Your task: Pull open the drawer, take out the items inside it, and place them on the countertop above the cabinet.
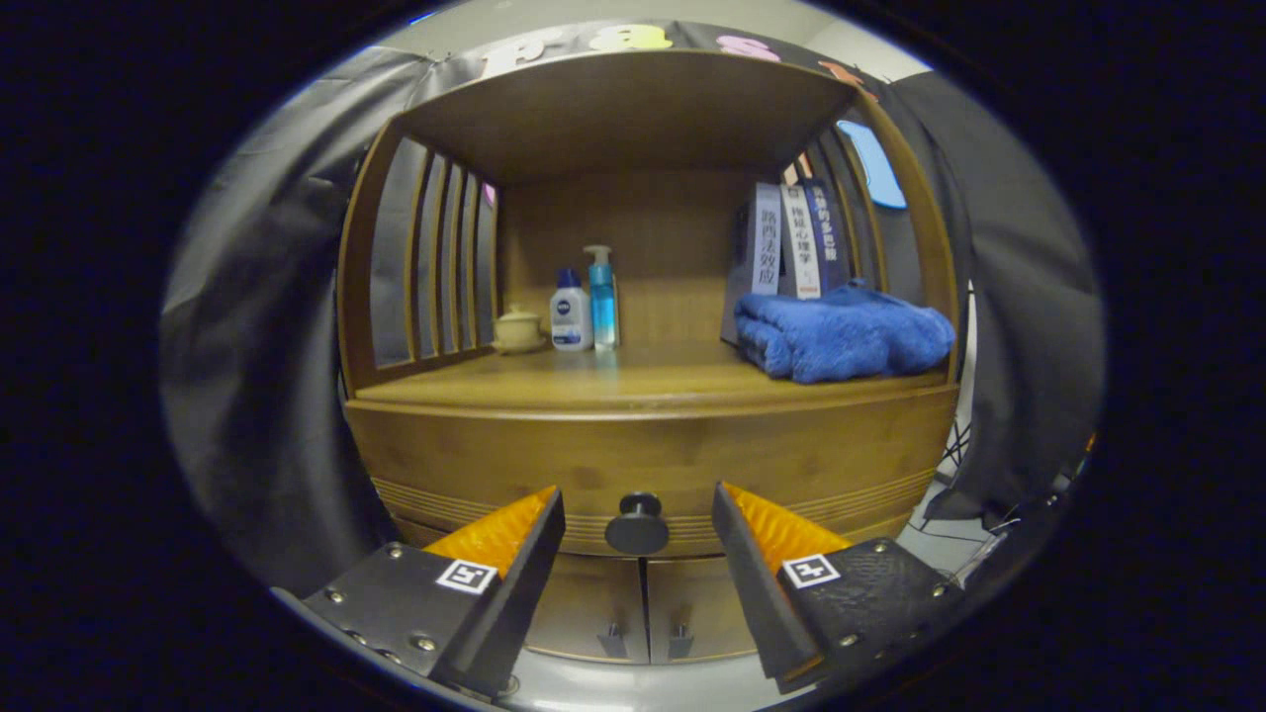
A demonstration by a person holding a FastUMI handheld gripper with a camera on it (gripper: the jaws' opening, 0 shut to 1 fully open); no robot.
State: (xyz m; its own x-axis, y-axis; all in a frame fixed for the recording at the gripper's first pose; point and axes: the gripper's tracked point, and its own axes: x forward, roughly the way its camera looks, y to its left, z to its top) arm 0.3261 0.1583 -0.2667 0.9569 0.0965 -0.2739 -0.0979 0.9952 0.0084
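Gripper view: tool spread around knob.

The gripper had two wedge-shaped fingers tapering toward the drawer knob, spread apart with the knob in the gap between them. Their inner faces carried ribbed pads. Behind each finger sat a flat mounting plate with small round screws and a square black-and-white coded marker; the plate right of the knob looked textured.

The cabinet is warm brown wood with a black drawer knob — grooved lines run across the drawer front. A blue towel, a clear blue pump bottle and a white bottle with a blue cap stand out.
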